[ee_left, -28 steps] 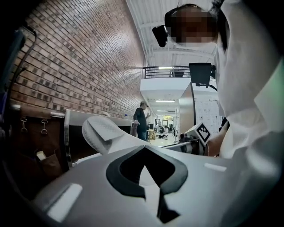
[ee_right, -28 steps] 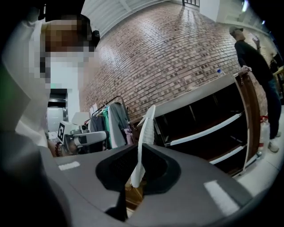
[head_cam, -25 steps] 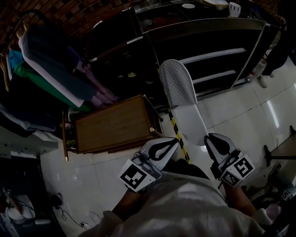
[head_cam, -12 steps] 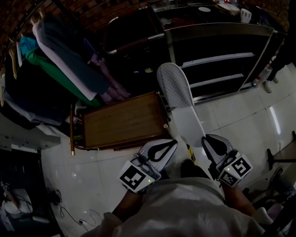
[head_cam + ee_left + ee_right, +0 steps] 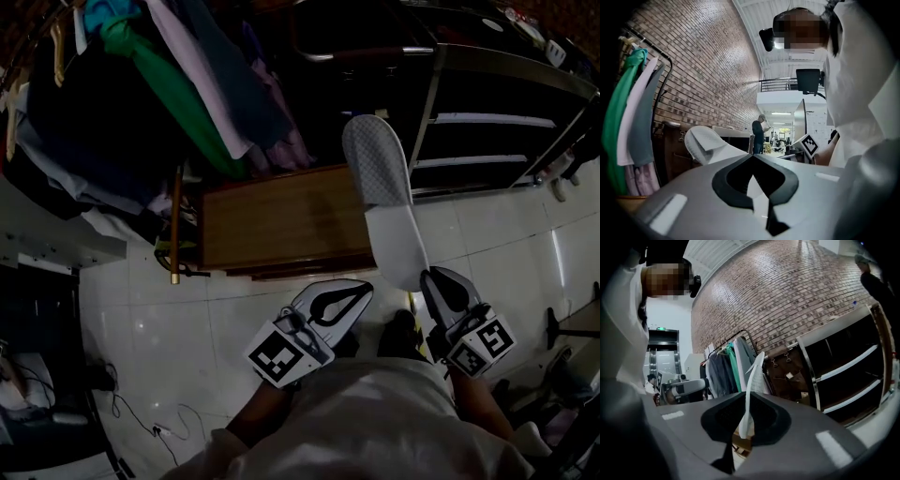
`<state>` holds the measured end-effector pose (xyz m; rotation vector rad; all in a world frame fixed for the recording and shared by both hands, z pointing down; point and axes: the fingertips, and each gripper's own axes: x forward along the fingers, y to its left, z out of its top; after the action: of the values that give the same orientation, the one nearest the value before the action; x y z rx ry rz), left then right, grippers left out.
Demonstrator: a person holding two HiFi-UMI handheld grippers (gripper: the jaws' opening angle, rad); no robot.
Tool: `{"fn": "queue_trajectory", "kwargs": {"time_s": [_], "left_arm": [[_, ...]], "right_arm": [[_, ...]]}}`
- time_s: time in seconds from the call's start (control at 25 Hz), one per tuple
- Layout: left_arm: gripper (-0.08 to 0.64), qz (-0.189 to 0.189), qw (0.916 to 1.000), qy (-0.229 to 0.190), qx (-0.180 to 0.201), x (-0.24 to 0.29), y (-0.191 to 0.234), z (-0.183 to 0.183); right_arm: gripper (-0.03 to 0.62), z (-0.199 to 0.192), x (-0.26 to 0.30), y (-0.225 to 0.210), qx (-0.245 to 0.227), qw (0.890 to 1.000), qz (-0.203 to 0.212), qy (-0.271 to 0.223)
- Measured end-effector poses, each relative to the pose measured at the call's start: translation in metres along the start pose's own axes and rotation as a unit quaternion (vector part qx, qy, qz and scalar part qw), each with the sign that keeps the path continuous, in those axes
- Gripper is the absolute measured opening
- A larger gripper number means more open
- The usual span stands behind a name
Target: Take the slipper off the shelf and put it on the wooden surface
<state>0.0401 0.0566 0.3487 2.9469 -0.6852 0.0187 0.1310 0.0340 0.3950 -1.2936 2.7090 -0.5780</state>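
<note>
R gripper [image 5: 433, 281] jaws pinch heel of white quilted foam slipper [image 5: 382, 187], by right edge of brown wooden surface [image 5: 281, 225]; likely light, bendy. L gripper [image 5: 361, 289] jaws together, empty.

On the head view I lose the slipper's [image 5: 384, 202] heel end behind the right gripper [image 5: 437, 281]. The slipper's toe covers the right edge of the wooden surface [image 5: 281, 225]. Whatever lies behind that surface's back edge is lost in the dark under the hanging clothes [image 5: 202, 103]. The shelf [image 5: 506, 117] runs off the picture's right edge.
</note>
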Motion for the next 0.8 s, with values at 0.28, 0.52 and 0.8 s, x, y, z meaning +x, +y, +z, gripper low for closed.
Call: {"fn": "queue_trajectory", "kwargs": {"time_s": [0.28,0.52,0.8], "left_arm": [[-0.008,0.000,0.9999,0.010,0.007,-0.080,0.035,-0.003],[-0.008,0.012,0.9999,-0.001,0.013,-0.105,0.040,0.000],[-0.008,0.035,0.9993,0.008,0.012,-0.099,0.029,0.005]], "right_arm": [[0.031,-0.021,0.048,0.058,0.006,1.000,-0.005,-0.011],[0.031,-0.026,0.067,0.072,0.030,0.999,0.003,-0.011],[0.031,-0.029,0.067,0.065,0.051,0.998,0.023,0.006]]}}
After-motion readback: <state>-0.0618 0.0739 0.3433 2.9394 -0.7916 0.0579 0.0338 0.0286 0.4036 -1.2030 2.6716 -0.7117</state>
